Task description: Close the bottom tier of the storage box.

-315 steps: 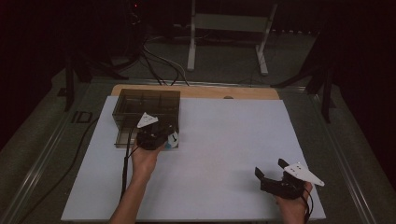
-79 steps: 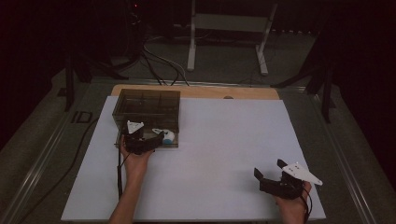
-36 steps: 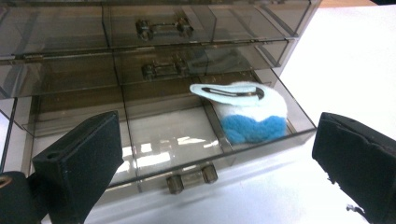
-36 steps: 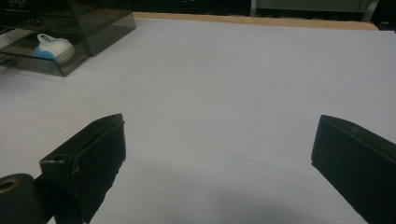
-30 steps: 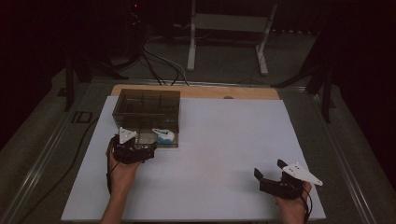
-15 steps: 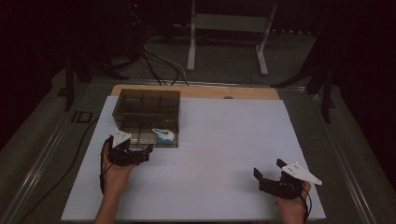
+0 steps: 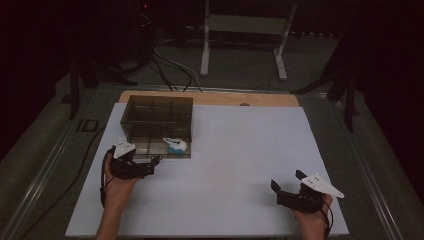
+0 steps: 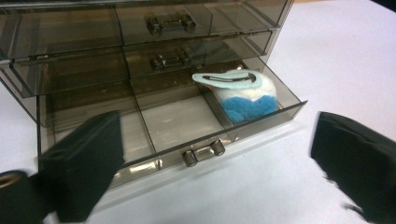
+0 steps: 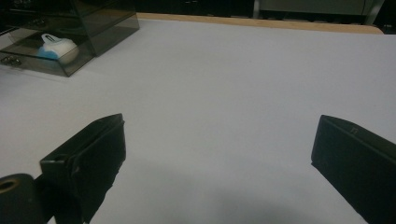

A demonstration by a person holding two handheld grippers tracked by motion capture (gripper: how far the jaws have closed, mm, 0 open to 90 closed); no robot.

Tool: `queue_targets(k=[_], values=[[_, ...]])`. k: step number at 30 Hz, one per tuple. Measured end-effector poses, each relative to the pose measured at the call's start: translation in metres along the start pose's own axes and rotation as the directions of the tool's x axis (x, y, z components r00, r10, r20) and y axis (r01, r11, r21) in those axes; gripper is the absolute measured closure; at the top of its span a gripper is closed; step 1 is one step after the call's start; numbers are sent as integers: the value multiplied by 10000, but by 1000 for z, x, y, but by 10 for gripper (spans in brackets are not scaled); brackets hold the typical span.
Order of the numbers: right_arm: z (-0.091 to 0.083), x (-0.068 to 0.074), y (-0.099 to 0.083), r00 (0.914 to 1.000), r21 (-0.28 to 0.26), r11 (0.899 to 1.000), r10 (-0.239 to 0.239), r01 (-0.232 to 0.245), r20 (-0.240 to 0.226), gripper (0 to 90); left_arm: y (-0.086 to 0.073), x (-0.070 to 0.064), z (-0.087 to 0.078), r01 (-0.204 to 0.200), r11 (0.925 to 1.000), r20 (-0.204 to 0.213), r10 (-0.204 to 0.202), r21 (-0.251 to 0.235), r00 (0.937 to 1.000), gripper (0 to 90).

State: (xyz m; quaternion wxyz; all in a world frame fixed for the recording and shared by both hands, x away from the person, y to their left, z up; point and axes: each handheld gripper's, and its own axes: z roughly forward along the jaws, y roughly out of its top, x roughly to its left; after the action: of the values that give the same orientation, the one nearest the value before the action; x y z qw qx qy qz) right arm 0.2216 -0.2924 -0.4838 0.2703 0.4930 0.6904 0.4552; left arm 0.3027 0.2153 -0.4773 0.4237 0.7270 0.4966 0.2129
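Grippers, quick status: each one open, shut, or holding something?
Left gripper: open, holding nothing, facing the pulled-out bottom drawer with the blue-and-white hair clip inside.
Right gripper: open, holding nothing, over the white table sheet.

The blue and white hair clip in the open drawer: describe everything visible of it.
The hair clip is a fluffy pad, white above and blue below, with a pale blue snap clip lying across its top. It sits in the right-hand compartment of the open bottom drawer, leaning against the compartment's walls. The left gripper is open and apart from it.
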Motion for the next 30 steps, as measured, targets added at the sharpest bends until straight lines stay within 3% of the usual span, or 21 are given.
queue_targets(k=[6, 11, 13, 15, 17, 20, 24, 30], values=[[0, 0, 0, 10000, -3, 10000, -3, 3, -4, 30, -3, 2, 4, 136, 9995, -18, -136, 292, 9999, 76], [0, 0, 0, 10000, 13, 10000, -59, 59, 13, 30, -9, 6, 10, 402, 9979, -265, -389, 509, 9989, 79], [-1, 1, 0, 10000, 20, 10000, -76, 76, 43, 30, -10, 7, 11, 468, 9978, -402, -449, 473, 9982, 166], [-2, 0, 0, 10000, -5, 10000, -54, 54, 65, 30, -11, 9, 13, 508, 9968, -354, -486, 622, 9982, 189], [-2, 0, -1, 10000, 1, 10000, -43, 43, 77, 31, -12, 9, 13, 455, 9968, -303, -436, 658, 9986, 339], [-2, 0, -1, 10000, 4, 10000, -40, 40, 89, 30, -14, 9, 15, 249, 9955, -279, -224, 917, 9994, 485], [-1, 1, -1, 9999, 31, 10000, -87, 87, 65, 30, -17, 7, 18, -115, 9924, -758, 209, 1223, 9969, 594], [-2, 1, -1, 9999, 25, 10000, -83, 83, 63, 31, -18, 7, 22, -148, 9907, -787, 257, 1354, 9966, 765]])
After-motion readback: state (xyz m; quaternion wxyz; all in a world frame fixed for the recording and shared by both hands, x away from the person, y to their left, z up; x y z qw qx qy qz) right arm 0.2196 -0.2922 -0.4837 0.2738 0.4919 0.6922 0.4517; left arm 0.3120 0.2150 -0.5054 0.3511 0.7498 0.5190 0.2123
